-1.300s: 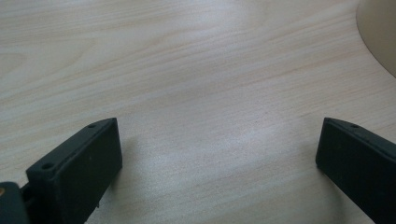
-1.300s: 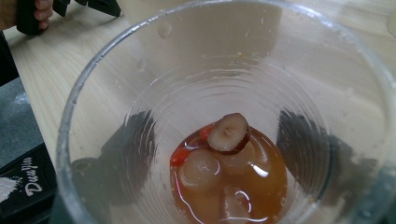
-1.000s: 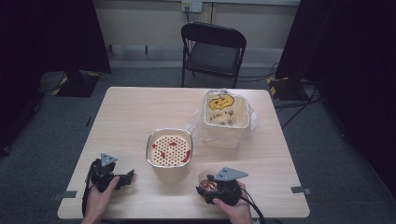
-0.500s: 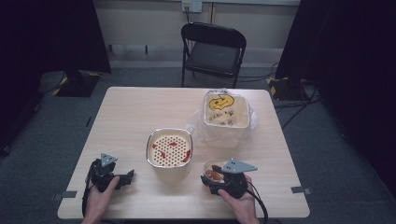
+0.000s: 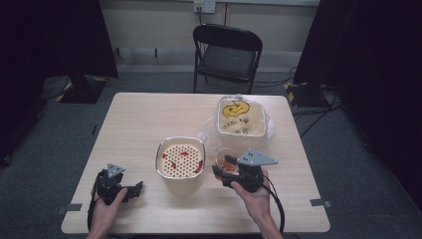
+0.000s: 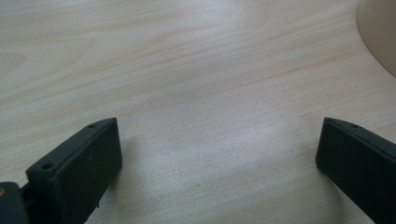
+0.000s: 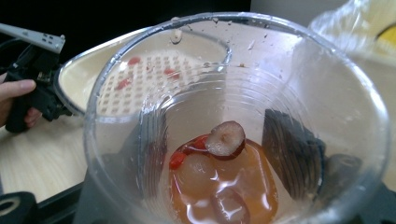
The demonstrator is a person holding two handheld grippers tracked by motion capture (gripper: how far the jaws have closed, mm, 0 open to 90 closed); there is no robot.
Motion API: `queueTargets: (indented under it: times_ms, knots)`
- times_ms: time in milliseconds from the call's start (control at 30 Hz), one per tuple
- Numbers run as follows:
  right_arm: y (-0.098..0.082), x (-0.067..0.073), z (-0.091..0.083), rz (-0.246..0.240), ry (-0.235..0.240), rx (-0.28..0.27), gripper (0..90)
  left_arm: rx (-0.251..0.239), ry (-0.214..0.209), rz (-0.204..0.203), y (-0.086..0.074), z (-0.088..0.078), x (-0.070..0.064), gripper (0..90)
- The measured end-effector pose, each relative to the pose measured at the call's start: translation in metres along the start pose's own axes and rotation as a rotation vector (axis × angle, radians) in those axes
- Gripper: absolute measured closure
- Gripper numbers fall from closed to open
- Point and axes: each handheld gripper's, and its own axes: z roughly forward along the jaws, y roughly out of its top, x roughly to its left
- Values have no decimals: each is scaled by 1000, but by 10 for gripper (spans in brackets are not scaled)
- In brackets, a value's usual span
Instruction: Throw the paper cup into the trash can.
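Clearly the right claw [image 5: 225, 174] grips a thin clear plastic cup [image 7: 233, 121] at centre-right of the high view; light, crushable, sloshing with syrupy fruit, so hold mid-wall gently. Left claw [image 6: 210, 163] rests open on the counter [image 5: 149, 119].

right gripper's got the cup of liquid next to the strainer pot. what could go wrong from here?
1. The clear cup, clamped by the right hand-held gripper, is thin plastic and holds amber liquid and fruit pieces; a harder squeeze could buckle it and spill.
2. It sits close beside the strainer pot; a tilt short of the rim would wet the table.
3. The left hand-held gripper rests open, off the pot, so nothing steadies it.
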Motion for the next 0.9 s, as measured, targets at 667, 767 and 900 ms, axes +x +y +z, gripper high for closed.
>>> queueTargets:
  times_ms: [667,767,900]
  knots:
    - [64,-10,28,-101,-56,-108,409,0,0,0,0,0,0,0]
    - [71,-10,35,-136,-79,-117,414,1,0,2,0,0,0,0]
    - [79,-10,45,-174,-109,-118,421,0,0,0,0,0,0,0]
